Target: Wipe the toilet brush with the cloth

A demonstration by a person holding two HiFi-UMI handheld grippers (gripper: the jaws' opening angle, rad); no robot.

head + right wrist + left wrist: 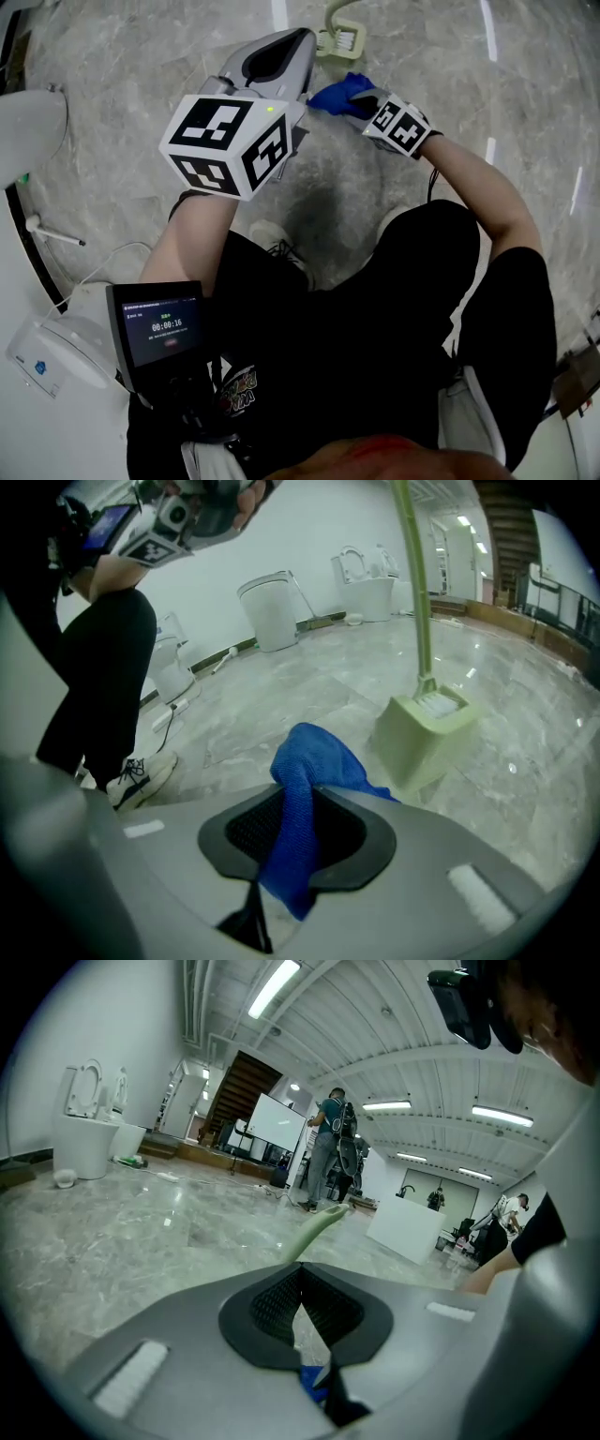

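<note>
Left tongs [299, 1266] clenched on the toilet brush [416, 602] handle. The brush's boxy green lower end is down by the floor [534, 742], just ahead of the right tongs [302, 797]. Right tongs are grasping the blue cloth [314, 754], which is near the handle but not touching it. 2 grasps done; the wiping contact itself looks still to come.

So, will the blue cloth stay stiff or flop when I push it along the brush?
Probably floppy: the cloth bunches and hangs in soft folds through the right claw. Its woven surface looks grippy, so it should likely drag, not slide, on the brush handle.
</note>
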